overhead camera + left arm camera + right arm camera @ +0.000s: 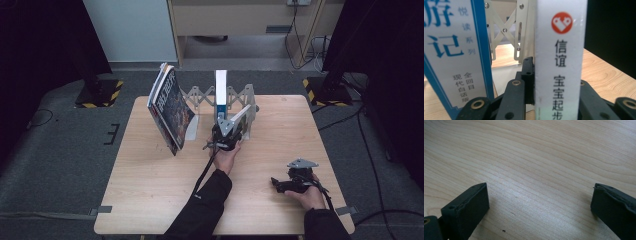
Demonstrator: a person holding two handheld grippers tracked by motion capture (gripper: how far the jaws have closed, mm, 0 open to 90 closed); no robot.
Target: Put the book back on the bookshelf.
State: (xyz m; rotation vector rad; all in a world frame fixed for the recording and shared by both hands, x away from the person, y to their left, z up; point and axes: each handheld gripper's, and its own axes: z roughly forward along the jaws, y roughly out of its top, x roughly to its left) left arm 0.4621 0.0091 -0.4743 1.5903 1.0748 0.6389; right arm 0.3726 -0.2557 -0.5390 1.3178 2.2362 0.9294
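Two stacks of books already stand in the pale metal expanding book rack (240, 97) at the far side of the light wooden table (150, 200): a leaning group of dark-covered books (170, 110) at its left end, and beside the middle a book with a white and blue spine (454, 50), seen close in the left gripper view. The slim white book with a red heart logo on its spine (560, 62) is upright in the rack's middle section (220, 87), so the placing step looks nearly finished; what seems left is to settle it fully and let go.

That white book sits directly between the jaws of the left gripper (223, 131), which are clamped on its lower spine, the black pads pressing both sides. The book rises straight up from the grip, just beside the blue-spined one but apart from it.

Over at the near right, the right gripper (278, 184) rests low over bare table with its jaws spread wide and nothing between them, well apart from the rack.
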